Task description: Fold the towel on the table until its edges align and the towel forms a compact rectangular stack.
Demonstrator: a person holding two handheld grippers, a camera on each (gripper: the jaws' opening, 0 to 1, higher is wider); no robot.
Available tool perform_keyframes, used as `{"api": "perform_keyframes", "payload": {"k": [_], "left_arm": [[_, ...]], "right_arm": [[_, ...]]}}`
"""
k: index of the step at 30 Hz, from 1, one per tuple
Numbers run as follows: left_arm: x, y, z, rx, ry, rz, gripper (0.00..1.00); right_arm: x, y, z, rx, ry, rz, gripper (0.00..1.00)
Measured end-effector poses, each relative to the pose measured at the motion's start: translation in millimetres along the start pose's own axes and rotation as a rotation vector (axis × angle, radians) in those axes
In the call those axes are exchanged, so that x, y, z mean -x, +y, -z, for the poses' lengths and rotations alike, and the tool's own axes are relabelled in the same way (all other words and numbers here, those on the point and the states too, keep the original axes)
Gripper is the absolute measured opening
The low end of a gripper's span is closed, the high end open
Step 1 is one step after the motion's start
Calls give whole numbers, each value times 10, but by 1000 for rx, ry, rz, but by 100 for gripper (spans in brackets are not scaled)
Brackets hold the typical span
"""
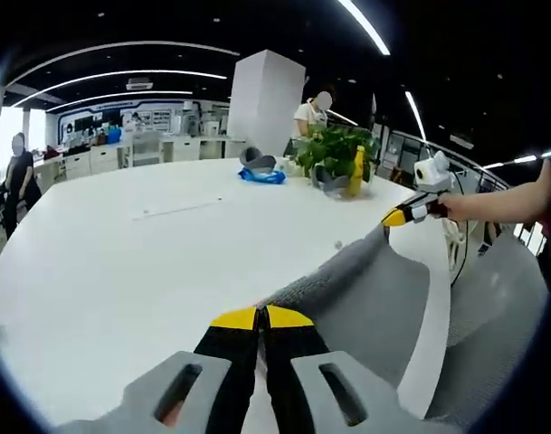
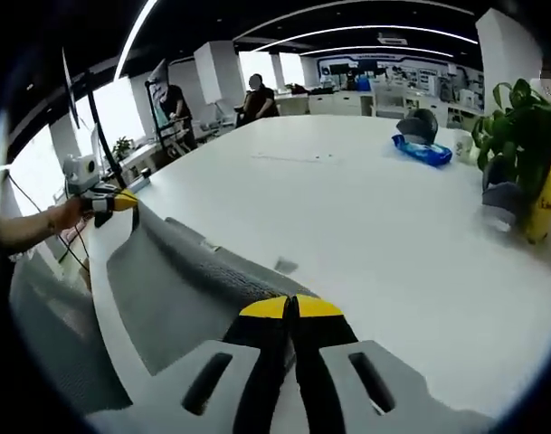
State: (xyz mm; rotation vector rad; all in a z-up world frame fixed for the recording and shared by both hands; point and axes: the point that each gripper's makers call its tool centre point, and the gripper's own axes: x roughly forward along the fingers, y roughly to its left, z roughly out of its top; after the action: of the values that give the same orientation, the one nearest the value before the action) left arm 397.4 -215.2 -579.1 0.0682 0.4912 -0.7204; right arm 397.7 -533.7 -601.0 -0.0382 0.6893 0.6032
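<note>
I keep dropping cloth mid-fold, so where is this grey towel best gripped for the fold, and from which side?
At its two top corners, approached from the near table edge. Both tongs, left and right, are already shut on a corner each, and the towel hangs stretched between them as a straight edge, so it should probably fold evenly.
</note>
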Motion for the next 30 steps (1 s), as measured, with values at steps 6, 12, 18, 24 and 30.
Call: {"api": "perform_keyframes", "payload": {"k": [6,12,18,24,30], "left_arm": [[-97,95,150,53,43,-10,1],[-186,120,215,3,96,-26,1],[-291,172,330,-155,154,-41,2],[-322,298,467,-259,205,-120,14],[-217,421,520,-231,234,-179,17]], "right_arm": [[-135,-20,14,35,34,13,0],[-259,-42,104,76,84,26,0],[-358,-115,181,140,111,81,0],[-395,-172,198,402,162,192,0],[-353,-208,204,464,187,245,4]]}}
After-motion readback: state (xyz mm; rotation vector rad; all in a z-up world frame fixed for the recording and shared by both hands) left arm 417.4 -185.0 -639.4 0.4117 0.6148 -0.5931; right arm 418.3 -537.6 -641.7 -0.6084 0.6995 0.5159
